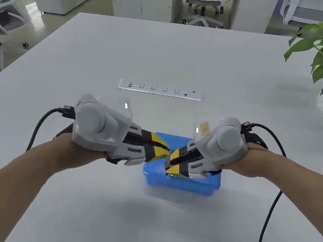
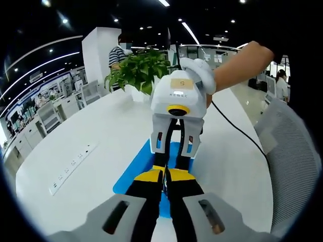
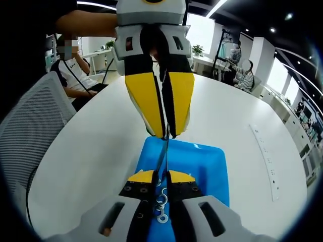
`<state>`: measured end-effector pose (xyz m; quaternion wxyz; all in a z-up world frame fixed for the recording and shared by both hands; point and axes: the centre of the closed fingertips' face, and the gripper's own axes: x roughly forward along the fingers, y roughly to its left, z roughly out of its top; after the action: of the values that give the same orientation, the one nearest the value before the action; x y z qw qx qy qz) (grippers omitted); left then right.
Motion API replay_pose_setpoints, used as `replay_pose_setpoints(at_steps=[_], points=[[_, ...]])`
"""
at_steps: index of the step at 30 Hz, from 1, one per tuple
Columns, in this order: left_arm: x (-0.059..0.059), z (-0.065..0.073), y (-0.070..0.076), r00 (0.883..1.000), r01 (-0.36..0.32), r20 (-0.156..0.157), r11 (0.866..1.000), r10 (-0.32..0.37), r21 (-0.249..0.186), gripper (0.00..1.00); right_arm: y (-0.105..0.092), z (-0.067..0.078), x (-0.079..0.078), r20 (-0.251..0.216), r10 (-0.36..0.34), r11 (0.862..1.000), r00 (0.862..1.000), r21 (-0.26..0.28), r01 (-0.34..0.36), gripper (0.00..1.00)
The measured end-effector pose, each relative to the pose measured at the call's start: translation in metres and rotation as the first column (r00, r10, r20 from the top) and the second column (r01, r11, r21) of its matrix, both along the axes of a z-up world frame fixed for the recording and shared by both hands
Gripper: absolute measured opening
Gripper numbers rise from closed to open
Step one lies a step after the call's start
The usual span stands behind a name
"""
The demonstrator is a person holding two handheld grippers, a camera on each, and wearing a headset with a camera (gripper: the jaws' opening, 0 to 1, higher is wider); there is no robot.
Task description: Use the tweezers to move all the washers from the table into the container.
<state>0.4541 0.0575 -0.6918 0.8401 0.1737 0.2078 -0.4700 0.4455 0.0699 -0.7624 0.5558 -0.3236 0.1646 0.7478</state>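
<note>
Jaws of left gripper (image 3: 166, 134) and right gripper (image 3: 160, 177) clenched on thin metal tweezers (image 3: 163, 154) above rectangular blue plastic container (image 3: 204, 164) holding silvery ring washers (image 3: 161, 212).

Blue container (image 1: 203, 185), white table (image 1: 202, 55)

No text can be read with certainty. A short line of small dark letters stands on the white-bodied right gripper (image 2: 170, 164), just under its pale yellow square label (image 2: 181, 83), too blurred to make out. Marks on the long white power strip (image 1: 160, 91) are likewise illegible.
</note>
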Motion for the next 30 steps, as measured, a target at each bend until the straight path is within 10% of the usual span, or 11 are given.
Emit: replay_pose_setpoints(at_steps=[30], points=[[0.0001, 0.009, -0.0055, 1.0, 0.029, 0.002, 1.0, -0.029, -0.009, 0.05, -0.0068, 0.0082, 0.004, 0.017, -0.034, 0.999, 0.999, -0.001, 0.034, 0.17]])
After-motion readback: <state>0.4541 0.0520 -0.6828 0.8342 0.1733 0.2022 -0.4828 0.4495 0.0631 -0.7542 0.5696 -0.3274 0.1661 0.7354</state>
